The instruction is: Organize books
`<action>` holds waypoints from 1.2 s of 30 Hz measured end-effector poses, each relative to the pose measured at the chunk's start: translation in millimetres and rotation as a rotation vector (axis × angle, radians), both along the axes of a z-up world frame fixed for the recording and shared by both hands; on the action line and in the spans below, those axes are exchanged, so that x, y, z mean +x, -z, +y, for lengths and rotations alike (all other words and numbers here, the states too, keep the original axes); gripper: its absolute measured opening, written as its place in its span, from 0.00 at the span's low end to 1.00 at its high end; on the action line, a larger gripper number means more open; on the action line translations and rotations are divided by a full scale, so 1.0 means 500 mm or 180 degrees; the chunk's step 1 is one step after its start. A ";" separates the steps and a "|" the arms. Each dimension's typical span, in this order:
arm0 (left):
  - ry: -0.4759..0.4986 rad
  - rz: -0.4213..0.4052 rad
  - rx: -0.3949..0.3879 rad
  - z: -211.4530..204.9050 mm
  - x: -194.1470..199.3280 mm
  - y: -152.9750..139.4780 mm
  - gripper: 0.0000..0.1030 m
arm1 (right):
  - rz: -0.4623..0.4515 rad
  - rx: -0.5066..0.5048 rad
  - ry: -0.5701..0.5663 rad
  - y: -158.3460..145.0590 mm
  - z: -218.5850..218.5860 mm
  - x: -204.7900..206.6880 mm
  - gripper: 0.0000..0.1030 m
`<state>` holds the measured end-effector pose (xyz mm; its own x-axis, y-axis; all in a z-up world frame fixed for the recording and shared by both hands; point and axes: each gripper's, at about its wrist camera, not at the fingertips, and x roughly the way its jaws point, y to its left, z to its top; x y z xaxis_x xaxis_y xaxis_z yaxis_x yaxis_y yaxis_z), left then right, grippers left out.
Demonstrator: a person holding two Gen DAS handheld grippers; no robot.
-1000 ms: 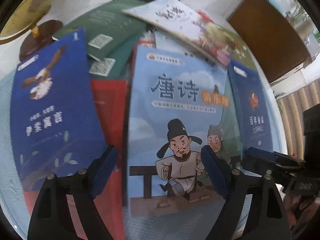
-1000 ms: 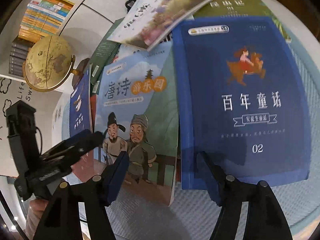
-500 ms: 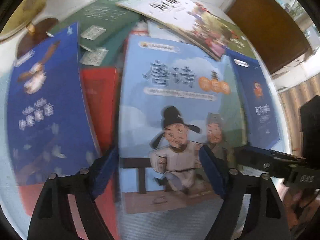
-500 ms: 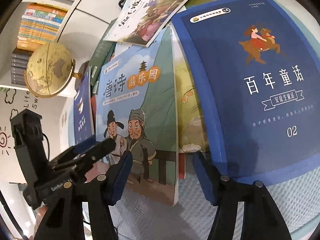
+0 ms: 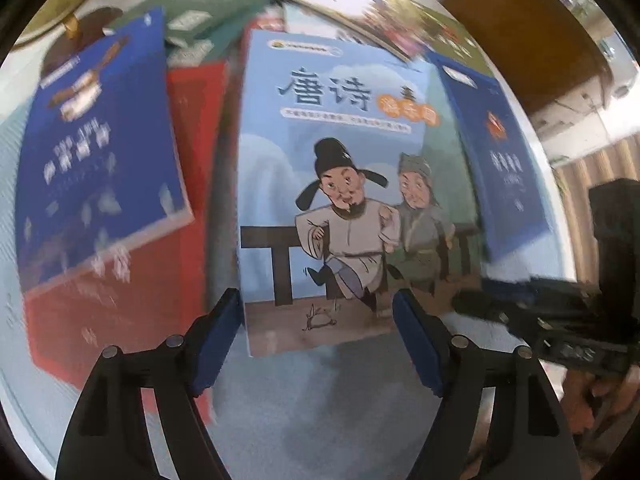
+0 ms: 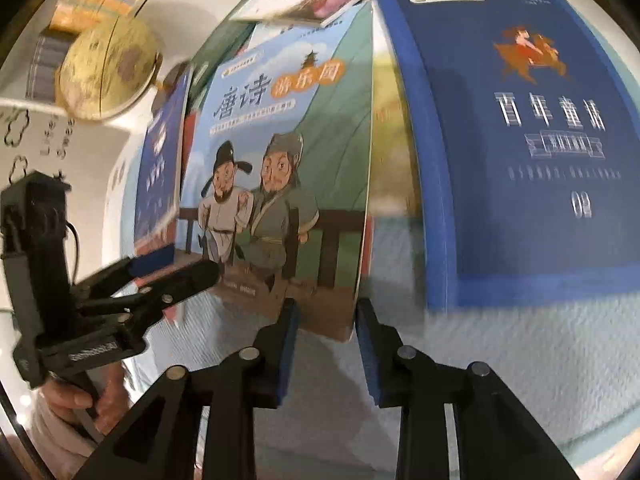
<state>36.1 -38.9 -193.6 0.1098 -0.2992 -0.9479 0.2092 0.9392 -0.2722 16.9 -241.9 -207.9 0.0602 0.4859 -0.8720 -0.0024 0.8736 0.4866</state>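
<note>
At 12 o'clock of both grippers: light-blue book (image 5: 344, 184) on the pile | left gripper (image 5: 320, 340) jaws apart, closing, straddling its near edge | right gripper (image 6: 326, 344) closing around near corner, pads not touching.

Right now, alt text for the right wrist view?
The right gripper, jaws closing, straddles the lower right corner of a light-blue poetry book with two cartoon figures. A dark-blue book lies to its right, and the left gripper reaches in from the left below a gold globe.
</note>
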 end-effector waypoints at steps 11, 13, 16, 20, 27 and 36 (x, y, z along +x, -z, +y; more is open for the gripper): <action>-0.0068 -0.0078 0.0232 -0.003 0.030 0.003 0.68 | -0.0179 -0.0057 0.0185 -0.014 -0.019 0.056 0.29; -0.0009 -0.0075 0.0165 -0.006 0.009 -0.007 0.68 | -0.0199 -0.0094 0.0094 -0.021 -0.004 0.035 0.32; 0.0040 0.0083 0.0025 -0.006 -0.037 -0.006 0.68 | -0.0137 -0.0154 0.0034 -0.018 -0.007 -0.005 0.32; 0.0175 0.0297 0.0004 -0.012 -0.092 0.032 0.68 | 0.0149 0.0156 0.0051 0.010 -0.047 -0.047 0.31; 0.0163 0.0308 -0.0058 -0.027 -0.032 0.040 0.77 | 0.0022 0.0538 0.0108 0.037 -0.073 -0.041 0.26; 0.0082 0.0214 -0.0054 -0.085 0.011 0.049 0.85 | -0.0182 0.0776 -0.0023 0.045 -0.070 -0.022 0.26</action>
<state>41.7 -81.2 -218.0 0.0380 -0.3171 -0.9476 0.2138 0.9289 -0.3022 5.7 -277.0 -230.6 0.1017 0.6820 -0.7243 -0.0419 0.7303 0.6818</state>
